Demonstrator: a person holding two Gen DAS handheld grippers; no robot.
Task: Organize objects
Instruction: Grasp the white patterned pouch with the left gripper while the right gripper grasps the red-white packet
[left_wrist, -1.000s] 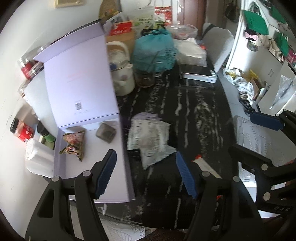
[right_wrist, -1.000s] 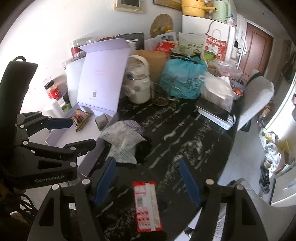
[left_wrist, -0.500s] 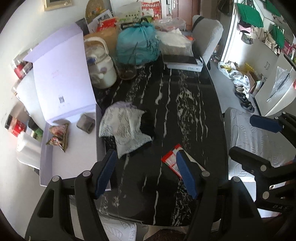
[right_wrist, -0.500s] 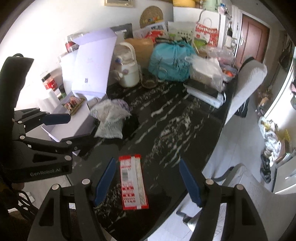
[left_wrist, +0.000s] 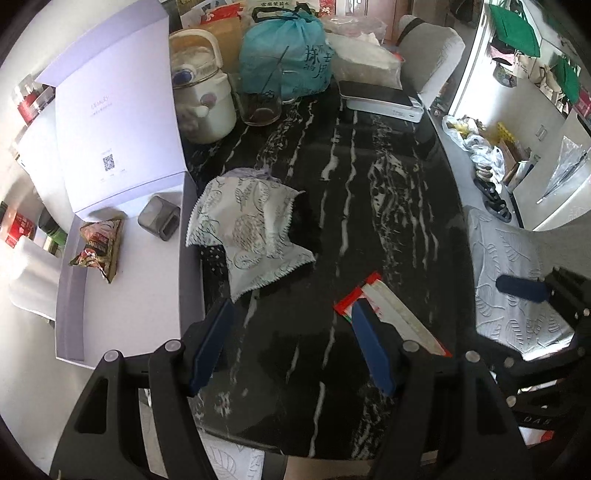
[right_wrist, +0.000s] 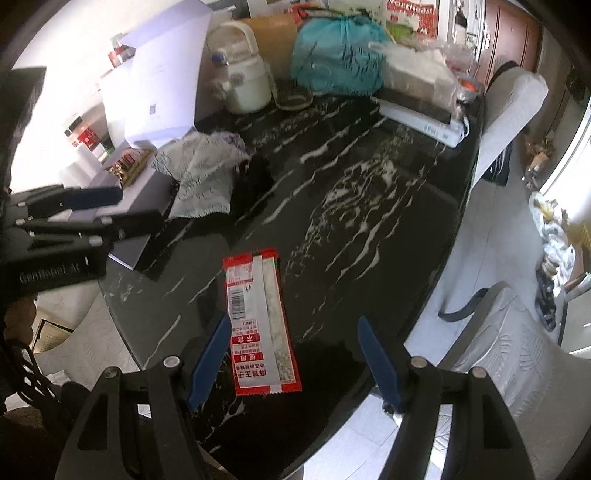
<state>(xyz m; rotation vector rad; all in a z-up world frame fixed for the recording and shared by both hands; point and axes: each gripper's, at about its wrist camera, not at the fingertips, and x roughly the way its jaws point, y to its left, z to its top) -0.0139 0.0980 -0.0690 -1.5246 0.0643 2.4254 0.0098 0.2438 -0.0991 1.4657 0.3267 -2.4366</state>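
Note:
A red and white snack packet (right_wrist: 258, 325) lies flat on the black marble table (right_wrist: 369, 206), near its front edge. My right gripper (right_wrist: 295, 325) hangs open above the packet, which lies between its fingers, closer to the left one, and untouched. In the left wrist view the same packet (left_wrist: 402, 321) shows partly behind my right finger. My left gripper (left_wrist: 291, 310) is open over bare table with nothing between its fingers. A white patterned pouch (left_wrist: 251, 229) lies ahead of it. Left of that stands an open lavender box (left_wrist: 122, 295) holding a small snack bag (left_wrist: 98, 247) and a grey block (left_wrist: 160, 218).
At the table's far end stand a white kettle (left_wrist: 203, 107), a glass jar (left_wrist: 260, 107), a teal bag (left_wrist: 288, 62) and a flat white device (left_wrist: 380, 99). A grey cushioned chair (left_wrist: 509, 288) is at the right edge. Jars sit left of the box.
Both grippers have come down closer to the table. The red packet has come to lie between the right gripper's fingers. The pouch and box look larger in the left wrist view.

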